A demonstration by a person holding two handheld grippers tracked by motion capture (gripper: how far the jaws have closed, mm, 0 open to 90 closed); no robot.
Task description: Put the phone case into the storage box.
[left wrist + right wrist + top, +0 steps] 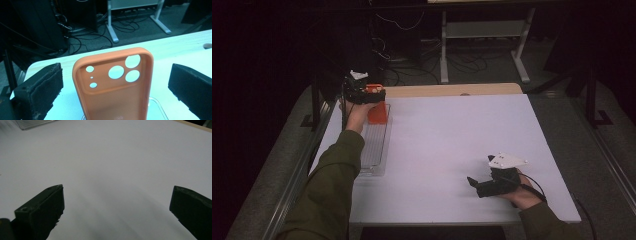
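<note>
Orange case [113, 85] upright in clear tray [374, 150], between wide left jaws, untouched; right jaws wide over bare table [452, 140].

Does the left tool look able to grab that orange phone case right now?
Probably yes. The orange phone case stands upright in the clear tray, right between the left tool's wide-open jaws, with gaps on both sides and nothing blocking.

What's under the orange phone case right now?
The orange phone case stands upright in the clear tray, between the open left claw jaws, untouched. Its bottom edge is out of frame.
</note>
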